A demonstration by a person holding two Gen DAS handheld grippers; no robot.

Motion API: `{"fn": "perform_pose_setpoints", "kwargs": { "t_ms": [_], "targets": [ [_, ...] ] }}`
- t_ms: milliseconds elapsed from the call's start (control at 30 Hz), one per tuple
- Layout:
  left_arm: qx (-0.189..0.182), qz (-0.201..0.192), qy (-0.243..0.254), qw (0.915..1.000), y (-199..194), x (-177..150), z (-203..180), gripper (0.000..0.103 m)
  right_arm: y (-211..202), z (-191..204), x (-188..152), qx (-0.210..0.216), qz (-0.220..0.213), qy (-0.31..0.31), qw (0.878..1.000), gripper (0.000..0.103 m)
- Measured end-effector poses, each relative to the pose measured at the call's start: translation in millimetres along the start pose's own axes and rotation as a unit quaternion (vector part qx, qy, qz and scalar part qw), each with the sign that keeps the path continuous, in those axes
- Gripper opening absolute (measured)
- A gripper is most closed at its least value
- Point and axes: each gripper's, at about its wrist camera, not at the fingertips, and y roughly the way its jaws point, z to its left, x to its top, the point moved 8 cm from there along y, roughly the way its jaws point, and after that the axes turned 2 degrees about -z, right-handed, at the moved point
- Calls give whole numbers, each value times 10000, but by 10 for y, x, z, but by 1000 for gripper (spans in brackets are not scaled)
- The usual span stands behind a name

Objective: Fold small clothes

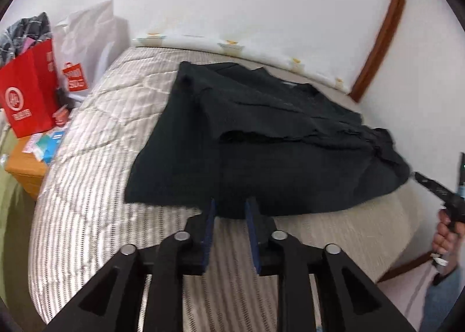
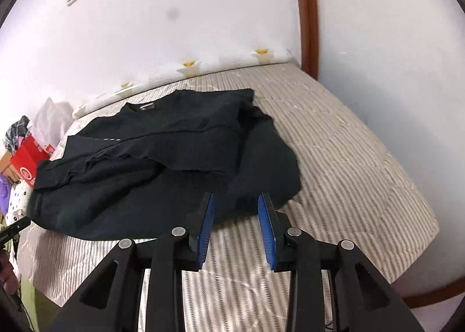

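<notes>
A black top (image 1: 261, 140) lies on the striped beige bedcover (image 1: 96, 175), its sleeves folded in over the body and its neckline toward the wall. It also shows in the right wrist view (image 2: 162, 163). My left gripper (image 1: 231, 207) is open and empty, its tips just above the garment's near hem. My right gripper (image 2: 236, 201) is open and empty, its tips over the near right hem. The right gripper also shows at the far right edge of the left wrist view (image 1: 436, 189), held in a hand.
A red paper bag (image 1: 29, 96) and a white plastic bag (image 1: 87, 41) stand on a wooden bedside table (image 1: 26, 169) left of the bed. A rolled white patterned cloth (image 2: 226, 62) lies along the wall. A brown door frame (image 2: 308, 12) stands at the right.
</notes>
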Motion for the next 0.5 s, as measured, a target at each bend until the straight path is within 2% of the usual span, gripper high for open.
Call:
{"fn": "perform_pose_setpoints", "kwargs": {
  "t_ms": [67, 133, 333, 500],
  "targets": [
    [-135, 28, -8, 9999, -22, 43, -61, 23, 69, 58, -2, 94, 40, 49, 9999, 24],
    [-181, 59, 67, 9998, -2, 106, -125, 28, 150, 140, -15, 230, 97, 27, 9997, 22],
    [-122, 131, 121, 9998, 216, 247, -231, 28, 401, 370, -34, 531, 310, -65, 9981, 22],
    [-224, 405, 118, 9989, 480, 337, -325, 28, 635, 494, -30, 512, 537, -266, 9969, 21]
  ]
}}
